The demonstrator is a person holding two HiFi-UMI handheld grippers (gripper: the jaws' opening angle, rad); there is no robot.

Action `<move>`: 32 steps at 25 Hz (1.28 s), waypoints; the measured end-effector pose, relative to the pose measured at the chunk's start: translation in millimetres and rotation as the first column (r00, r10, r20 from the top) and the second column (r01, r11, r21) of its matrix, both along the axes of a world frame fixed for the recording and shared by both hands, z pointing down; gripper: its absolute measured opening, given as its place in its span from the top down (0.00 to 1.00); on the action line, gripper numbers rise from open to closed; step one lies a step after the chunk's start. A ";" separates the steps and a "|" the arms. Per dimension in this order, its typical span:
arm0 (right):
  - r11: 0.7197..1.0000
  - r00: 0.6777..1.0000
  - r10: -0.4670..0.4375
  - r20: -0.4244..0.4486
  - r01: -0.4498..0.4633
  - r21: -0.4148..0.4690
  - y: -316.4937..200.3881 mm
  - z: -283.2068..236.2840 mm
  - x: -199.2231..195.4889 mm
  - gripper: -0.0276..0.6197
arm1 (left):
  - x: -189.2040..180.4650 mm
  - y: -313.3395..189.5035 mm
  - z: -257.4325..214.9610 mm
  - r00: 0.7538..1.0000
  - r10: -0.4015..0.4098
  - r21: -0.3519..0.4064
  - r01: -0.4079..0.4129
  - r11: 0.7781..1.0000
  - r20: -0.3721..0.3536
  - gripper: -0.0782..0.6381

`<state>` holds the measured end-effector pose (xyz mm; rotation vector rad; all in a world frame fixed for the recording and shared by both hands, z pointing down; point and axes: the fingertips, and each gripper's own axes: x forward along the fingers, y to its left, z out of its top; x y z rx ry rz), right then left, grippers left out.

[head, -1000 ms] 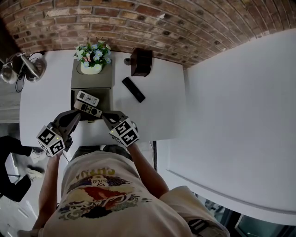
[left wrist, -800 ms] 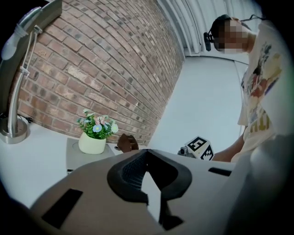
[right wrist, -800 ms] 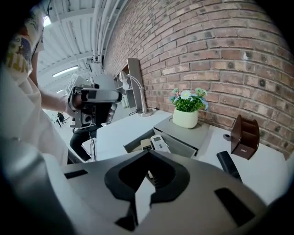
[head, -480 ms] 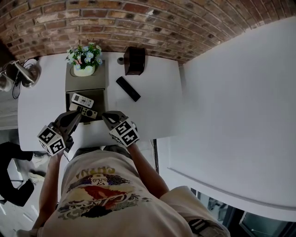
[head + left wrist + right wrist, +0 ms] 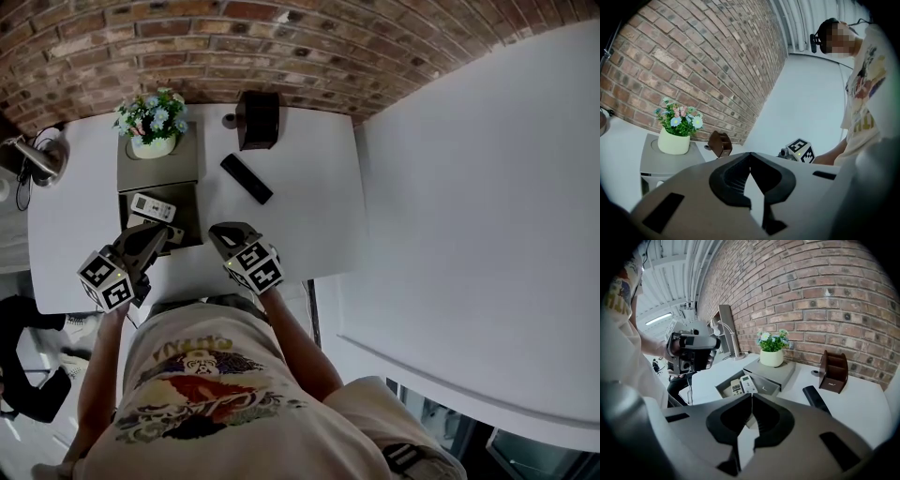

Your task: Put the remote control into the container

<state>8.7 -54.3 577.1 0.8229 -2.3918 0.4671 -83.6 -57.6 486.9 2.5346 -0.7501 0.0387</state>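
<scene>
A black remote control (image 5: 247, 178) lies on the white table (image 5: 309, 216), right of a grey drawer unit (image 5: 157, 167). The unit's open drawer (image 5: 723, 388) holds two light remotes (image 5: 151, 206) (image 5: 748, 383). My left gripper (image 5: 161, 232) hovers at the drawer's near edge, its jaws shut with nothing between them (image 5: 750, 154). Near the table's front edge, my right gripper (image 5: 222, 230) is also shut and empty (image 5: 751, 396). It points across the drawer's near corner, and the black remote (image 5: 815, 399) lies ahead to its right.
A white pot of flowers (image 5: 150, 141) stands on top of the drawer unit. A brown desk holder (image 5: 257, 120) sits at the back by the brick wall. A desk lamp (image 5: 37, 157) is at the table's far left. Someone's legs (image 5: 23, 347) show on the floor at the left.
Both grippers have shifted to the right along the table's front edge, the right one nearer the black remote. Both stayed shut and empty.
</scene>
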 end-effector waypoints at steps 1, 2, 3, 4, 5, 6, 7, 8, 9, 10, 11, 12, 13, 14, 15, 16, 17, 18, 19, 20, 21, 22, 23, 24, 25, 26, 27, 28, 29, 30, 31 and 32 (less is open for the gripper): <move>1.000 1.000 0.005 0.000 -0.005 -0.001 -1.8 0.7 4.7 0.94 | 4.3 -1.1 0.5 1.000 0.005 0.000 -0.005 1.000 -0.004 0.88; 1.000 1.000 0.010 0.000 -0.010 -0.005 -3.4 2.2 9.1 0.94 | 8.4 -2.1 1.1 1.000 0.010 0.001 -0.010 1.000 -0.008 0.88; 1.000 1.000 0.013 0.001 -0.013 -0.012 -5.1 4.3 13.3 0.94 | 12.1 -3.0 1.9 1.000 0.014 0.001 -0.014 1.000 -0.010 0.88; 1.000 1.000 0.017 0.002 -0.017 -0.017 -7.2 6.4 17.5 0.94 | 15.5 -3.8 2.8 1.000 0.017 -0.001 -0.017 1.000 -0.011 0.88; 1.000 1.000 0.021 0.001 -0.021 -0.022 -9.7 8.5 21.9 0.94 | 18.7 -5.0 3.6 1.000 0.019 -0.004 -0.019 1.000 -0.009 0.88; 0.999 1.000 0.026 -0.001 -0.026 -0.025 -12.6 10.7 26.5 0.94 | 21.6 -6.5 3.9 1.000 0.019 -0.008 -0.020 1.000 -0.006 0.88; 0.999 1.000 0.029 -0.004 -0.029 -0.028 -15.8 12.7 31.3 0.94 | 24.4 -8.2 3.7 1.000 0.018 -0.012 -0.018 1.000 -0.003 0.88; 0.999 0.999 0.032 -0.007 -0.032 -0.029 -19.1 14.7 36.0 0.94 | 26.6 -9.8 3.0 1.000 0.014 -0.017 -0.014 1.000 -0.001 0.88; 0.999 0.999 0.032 -0.011 -0.032 -0.032 -22.4 16.8 40.1 0.94 | 28.3 -11.1 2.3 1.000 0.009 -0.021 -0.009 1.000 -0.002 0.88; 0.999 0.999 0.029 -0.014 -0.030 -0.036 -25.5 19.5 43.7 0.94 | 29.4 -12.4 1.6 1.000 0.004 -0.025 -0.004 1.000 -0.003 0.88; 0.999 0.999 0.026 -0.019 -0.027 -0.043 -28.4 22.8 47.1 0.94 | 30.4 -13.6 1.0 1.000 -0.003 -0.031 0.003 1.000 -0.003 0.88; 0.998 0.999 0.024 -0.024 -0.025 -0.051 -31.2 26.4 50.4 0.93 | 31.6 -14.7 0.8 1.000 -0.009 -0.035 0.009 0.999 0.001 0.88; 0.998 0.999 0.023 -0.027 -0.025 -0.057 -34.0 29.8 53.7 0.93 | 32.8 -15.4 1.1 1.000 -0.014 -0.038 0.014 0.999 0.005 0.88; 0.998 0.999 0.024 -0.028 -0.026 -0.062 -36.8 32.8 56.5 0.93 | 34.0 -15.8 1.6 1.000 -0.018 -0.040 0.018 0.999 0.009 0.88; 0.997 0.999 0.027 -0.026 -0.028 -0.065 -39.5 35.3 58.8 0.93 | 35.0 -15.8 2.3 1.000 -0.023 -0.042 0.023 0.999 0.012 0.88; 0.997 0.999 0.030 -0.022 -0.031 -0.067 -42.0 37.6 60.7 0.92 | 35.7 -15.7 3.0 0.999 -0.028 -0.045 0.029 0.999 0.016 0.88; 0.997 0.999 0.032 -0.018 -0.034 -0.071 -44.4 39.9 62.7 0.92 | 36.5 -15.4 3.9 0.999 -0.035 -0.048 0.036 0.998 0.020 0.88; 0.997 0.999 0.034 -0.016 -0.036 -0.075 -46.9 42.2 65.0 0.92 | 37.5 -15.4 4.8 0.999 -0.041 -0.051 0.042 0.998 0.022 0.88; 0.996 0.999 0.036 -0.015 -0.037 -0.078 -49.8 44.4 67.7 0.91 | 38.7 -15.5 6.0 0.999 -0.047 -0.054 0.048 0.997 0.023 0.88; 0.996 0.999 0.037 -0.018 -0.038 -0.078 -52.9 46.5 70.8 0.91 | 40.3 -15.4 7.2 0.998 -0.053 -0.057 0.054 0.997 0.025 0.88; 0.996 0.999 0.035 -0.024 -0.037 -0.077 -56.0 48.7 74.0 0.90 | 41.9 -15.1 8.1 0.998 -0.059 -0.062 0.061 0.996 0.029 0.88; 0.997 0.999 0.031 -0.032 -0.033 -0.075 -59.1 51.1 77.2 0.88 | 43.6 -14.5 8.8 0.997 -0.067 -0.068 0.069 0.995 0.034 0.88; 0.997 0.999 0.024 -0.042 -0.027 -0.071 -62.3 53.8 80.5 0.86 | 45.2 -13.6 9.5 0.997 -0.074 -0.074 0.077 0.994 0.038 0.88; 0.998 0.998 0.017 -0.053 -0.021 -0.067 -65.8 56.7 84.1 0.84 | 46.8 -12.8 10.2 0.996 -0.081 -0.079 0.084 0.993 0.039 0.88; 0.998 0.998 0.011 -0.067 -0.015 -0.062 -69.5 60.2 88.3 0.81 | 48.4 -12.2 10.9 0.995 -0.089 -0.085 0.092 0.992 0.037 0.88; 0.998 0.997 0.006 -0.079 -0.010 -0.060 -73.3 64.2 92.9 0.78 | 49.6 -11.8 11.7 0.995 -0.099 -0.091 0.101 0.991 0.033 0.88; 0.998 0.996 0.003 -0.089 -0.008 -0.061 -76.9 68.8 97.6 0.77 | 50.4 -11.4 12.4 0.994 -0.110 -0.096 0.112 0.989 0.028 0.88; 0.998 0.995 0.001 -0.096 -0.008 -0.066 -80.5 73.7 102.1 0.75 | 50.9 -10.8 12.9 0.992 -0.121 -0.100 0.123 0.987 0.025 0.88; 0.997 0.995 0.000 -0.103 -0.007 -0.071 -83.8 78.7 106.3 0.73 | 51.4 -10.0 13.4 0.991 -0.132 -0.102 0.134 0.986 0.024 0.88; 0.997 0.994 -0.004 -0.112 -0.005 -0.077 -86.9 83.7 110.1 0.71 | 51.8 -9.2 14.1 0.989 -0.142 -0.104 0.144 0.984 0.026 0.88; 0.997 0.993 -0.010 -0.122 -0.001 -0.084 -89.1 88.4 113.3 0.68 | 52.2 -8.2 15.2 0.988 -0.152 -0.107 0.155 0.982 0.029 0.88; 0.996 0.991 -0.016 -0.131 0.004 -0.092 -90.5 92.4 115.8 0.65 | 52.4 -7.1 16.6 0.986 -0.162 -0.111 0.165 0.980 0.034 0.88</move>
